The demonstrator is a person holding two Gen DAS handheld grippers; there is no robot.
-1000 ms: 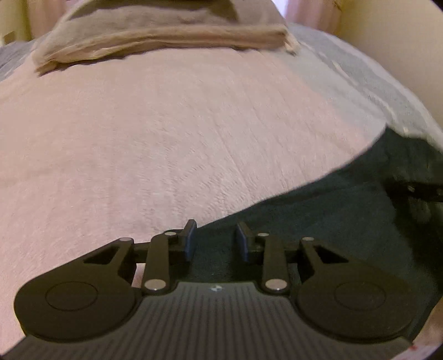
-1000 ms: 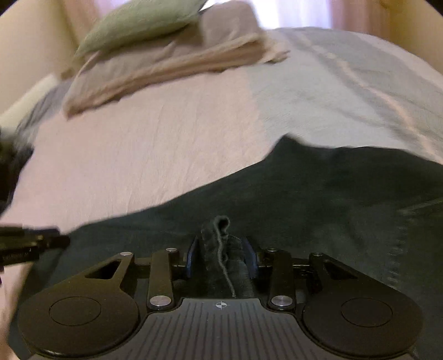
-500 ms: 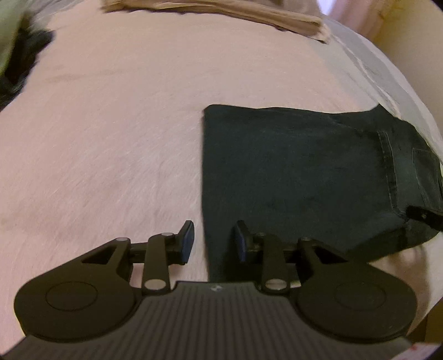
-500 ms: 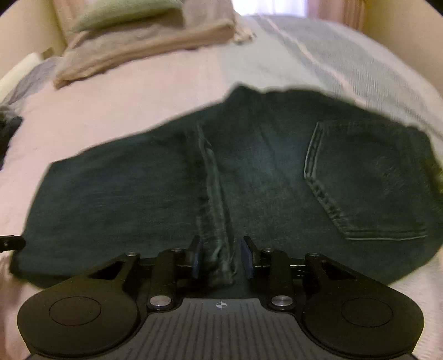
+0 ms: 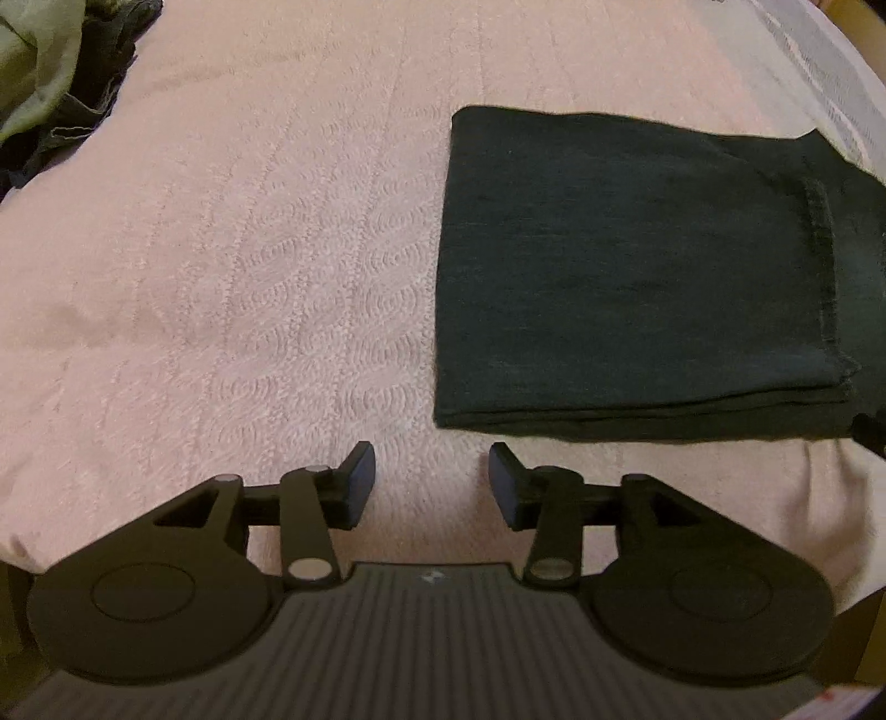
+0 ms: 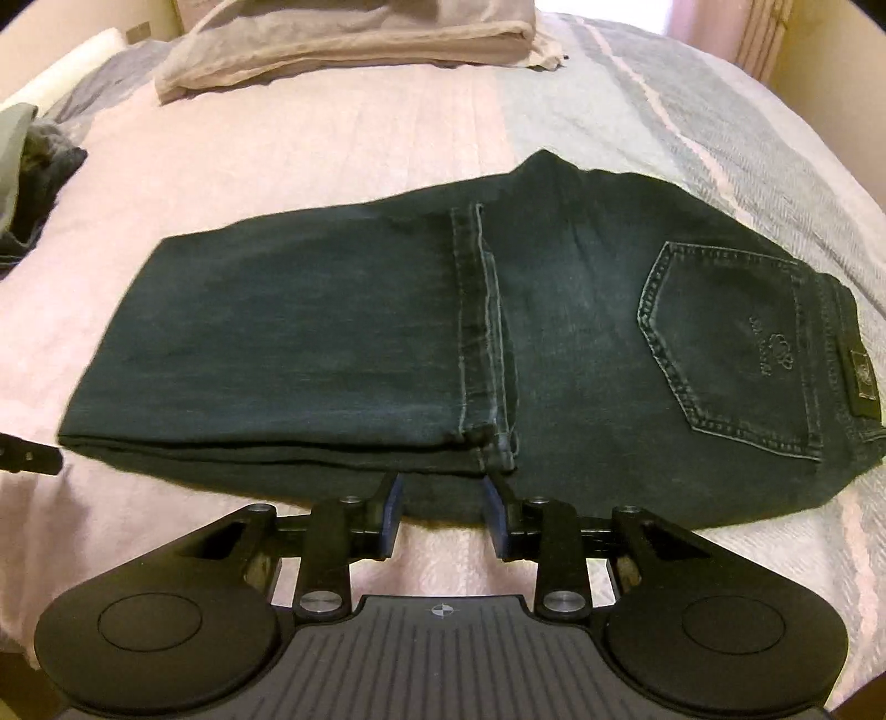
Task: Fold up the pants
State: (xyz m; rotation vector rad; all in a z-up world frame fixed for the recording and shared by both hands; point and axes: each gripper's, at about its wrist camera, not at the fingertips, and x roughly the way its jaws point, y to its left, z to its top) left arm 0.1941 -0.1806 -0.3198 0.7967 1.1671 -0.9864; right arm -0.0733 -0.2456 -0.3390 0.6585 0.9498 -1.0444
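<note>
pink bed, folded jeans, linens

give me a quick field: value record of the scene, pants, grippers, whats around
pants: dark jeans folded once, leg hems laid across the thighs, back pocket facing up
surface: pink bedspread
left gripper: open, off the jeans, near their folded corner
right gripper: open, at the near edge by the hems, holding nothing
background: folded beige linens at the far end
left side: heap of other clothes
</note>
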